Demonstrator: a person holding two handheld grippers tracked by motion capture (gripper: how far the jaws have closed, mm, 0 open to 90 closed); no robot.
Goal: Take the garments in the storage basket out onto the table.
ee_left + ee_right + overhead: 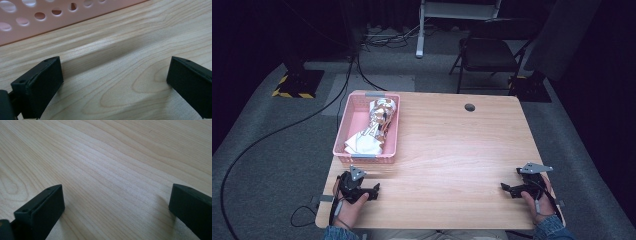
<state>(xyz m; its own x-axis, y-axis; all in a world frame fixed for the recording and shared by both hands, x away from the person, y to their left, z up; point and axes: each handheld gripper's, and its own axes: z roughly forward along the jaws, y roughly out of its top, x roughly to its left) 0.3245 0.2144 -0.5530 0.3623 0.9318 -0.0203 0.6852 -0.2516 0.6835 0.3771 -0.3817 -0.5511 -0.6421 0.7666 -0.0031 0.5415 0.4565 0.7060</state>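
A pink perforated basket (343,131) stands on the left part of the wooden table (447,150). Inside it lie shiny foil-wrapped items (381,116) and crumpled white paper (362,144). My left gripper (373,191) rests on the table just in front of the basket, held in a hand, its jaws wide apart with nothing between them. In the left gripper view the basket wall (30,22) fills the top left and the left gripper (115,82) stands over bare wood. My right gripper (507,189) rests near the table's front right, open and empty; the right gripper (116,207) faces bare wood.
A round cable hole (469,107) sits near the table's far edge. Behind the table stand a folding chair (487,50) and a white stand (422,30). Black cables (272,135) run over the grey floor at the left.
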